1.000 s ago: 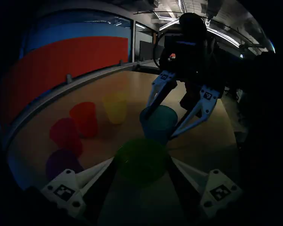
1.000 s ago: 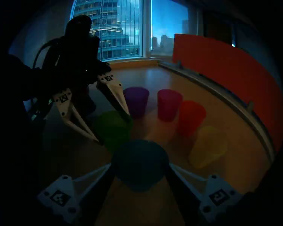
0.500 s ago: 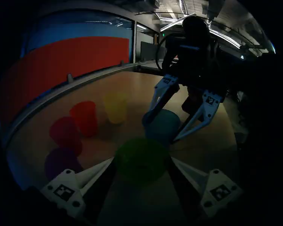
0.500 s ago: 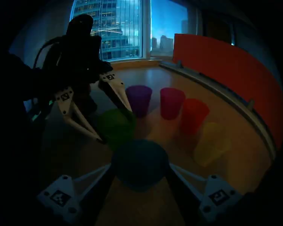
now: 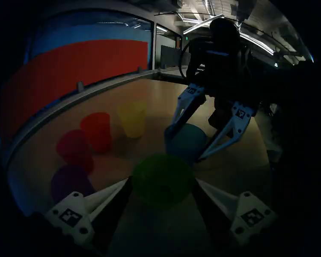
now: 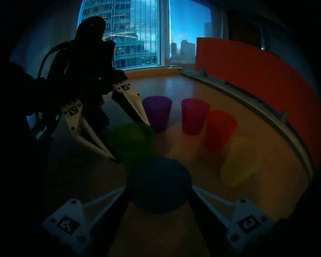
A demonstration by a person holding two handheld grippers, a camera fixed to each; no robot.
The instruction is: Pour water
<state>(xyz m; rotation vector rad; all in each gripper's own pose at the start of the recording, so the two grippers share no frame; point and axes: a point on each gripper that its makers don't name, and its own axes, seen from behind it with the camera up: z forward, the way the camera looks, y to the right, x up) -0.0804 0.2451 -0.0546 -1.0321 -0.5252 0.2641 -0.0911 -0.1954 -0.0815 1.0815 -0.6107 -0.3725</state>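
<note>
Standing beside the dim table (image 6: 182, 147), I see nearest, in the left gripper view, the left gripper (image 5: 161, 188) clamped on a green cup (image 5: 162, 176), with one finger pressed on each side of it. Just beyond it the right gripper (image 6: 159, 192) holds a teal cup (image 6: 159, 182) in the same way, both fingers tight against its wall. The two cups are very near each other and the grippers face one another. Whether the cups rest on the wood or are lifted a little I cannot tell, and the light is too poor to see water in either of them. Farther along the table four more cups stand upright in a curved row: a purple cup (image 6: 157, 112), a magenta cup (image 6: 194, 115), a red cup (image 6: 219, 129) and a yellow cup (image 6: 241, 160), each close beside the next. Behind this row a long red partition (image 6: 263, 77) runs along the table edge, and at the far end a window (image 6: 126, 34) shows tall buildings.
</note>
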